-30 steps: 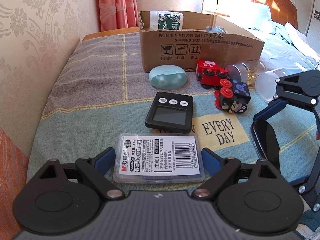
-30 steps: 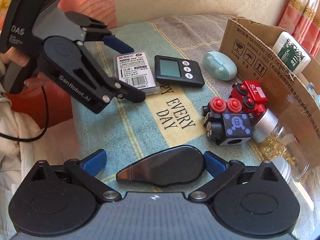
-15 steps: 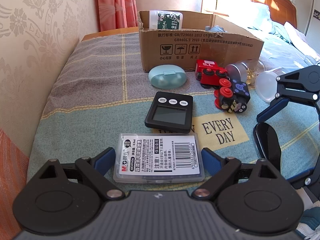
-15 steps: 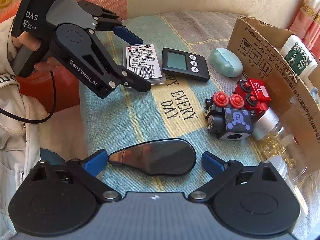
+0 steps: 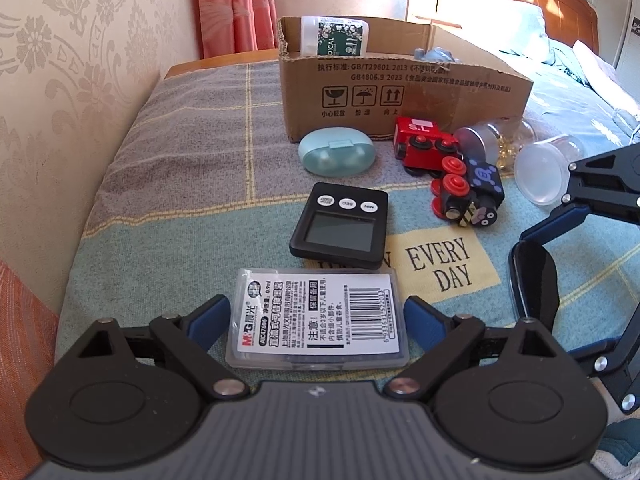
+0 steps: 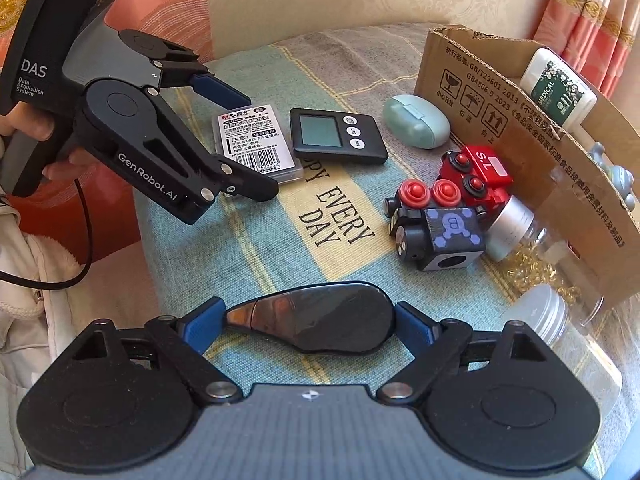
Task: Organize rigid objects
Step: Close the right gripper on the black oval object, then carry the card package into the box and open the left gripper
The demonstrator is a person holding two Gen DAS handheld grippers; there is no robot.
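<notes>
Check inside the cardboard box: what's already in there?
In the cardboard box: a white-and-green bottle marked MEDICAL leaning in the far corner, and a grey-blue figure poking above the rim. The front wall hides the box floor and anything lower.

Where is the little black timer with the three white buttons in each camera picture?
Left wrist view: the flat black timer with a grey screen lies at the middle, just beyond the clear plastic case with a barcode label.
Right wrist view: the timer lies upper middle, right of that case.
Shared landmark: the yellow patch reading EVERY DAY, touching the timer's edge in both.
</notes>
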